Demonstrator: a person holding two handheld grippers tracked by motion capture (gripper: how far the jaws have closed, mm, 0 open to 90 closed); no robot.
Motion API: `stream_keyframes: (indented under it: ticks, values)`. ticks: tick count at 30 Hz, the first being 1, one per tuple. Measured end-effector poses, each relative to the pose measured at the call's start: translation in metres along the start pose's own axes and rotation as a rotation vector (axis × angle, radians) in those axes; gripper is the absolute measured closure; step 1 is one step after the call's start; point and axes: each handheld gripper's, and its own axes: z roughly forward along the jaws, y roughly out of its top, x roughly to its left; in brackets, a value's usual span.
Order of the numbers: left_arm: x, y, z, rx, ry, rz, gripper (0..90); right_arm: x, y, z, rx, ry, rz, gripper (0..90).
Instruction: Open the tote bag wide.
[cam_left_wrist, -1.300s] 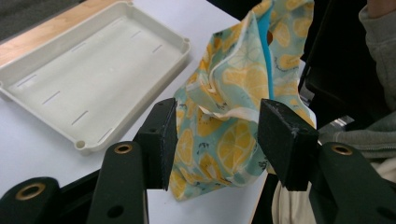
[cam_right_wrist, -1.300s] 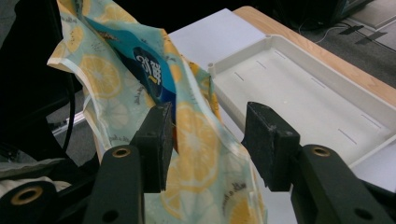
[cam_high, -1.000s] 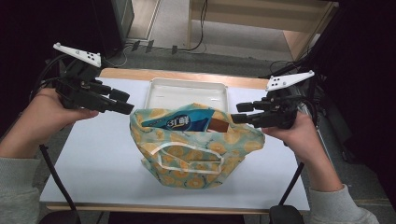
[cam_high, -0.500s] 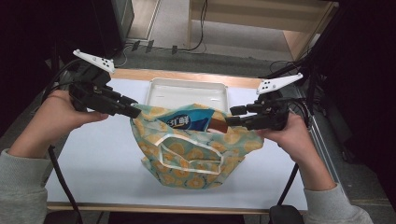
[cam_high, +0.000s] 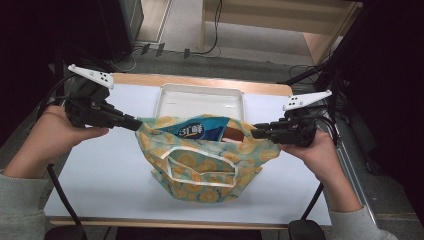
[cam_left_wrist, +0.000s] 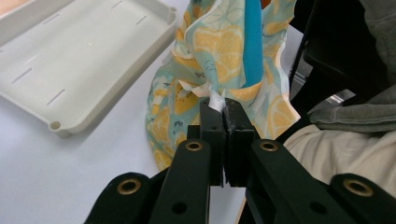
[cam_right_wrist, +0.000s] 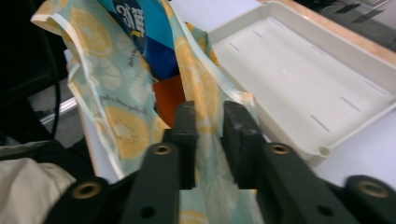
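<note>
A lemon-print cloth bag (cam_high: 205, 165) stands on the white table (cam_high: 100, 175), its mouth stretched between both grippers. A blue snack packet (cam_high: 197, 131) and an orange item (cam_high: 235, 134) stick out of it. My left gripper (cam_high: 137, 125) has just been closing and is shut on the bag's left rim; in the left gripper view its jaws (cam_left_wrist: 225, 105) pinch the fabric (cam_left_wrist: 210, 46) beside the packet (cam_left_wrist: 253, 42). My right gripper (cam_high: 254, 133) has just been closing too. Its jaws (cam_right_wrist: 210, 112) clamp a fold of the right rim (cam_right_wrist: 112, 93), near the orange item (cam_right_wrist: 169, 95).
A shallow white tray (cam_high: 200, 102) lies just behind the bag, with nothing in it; it also shows beside the jaws (cam_left_wrist: 70, 60) (cam_right_wrist: 303, 70). The table's wooden far edge (cam_high: 200, 81) runs behind it. Cables trail from both grippers off the table's sides.
Both grippers have moved in from beside the bag to its rim and closed on the fabric. The bag's mouth is now pulled wider and tauter.
</note>
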Motion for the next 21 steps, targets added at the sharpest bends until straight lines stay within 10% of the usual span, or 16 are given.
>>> stream_keyframes:
  ticks: [21]
  values:
    - [0.027, -0.043, 0.035, -0.027, -0.026, -0.071, 88.9, -0.016, 0.001, 0.022, 0.009, -0.026, 0.03, 86.8]
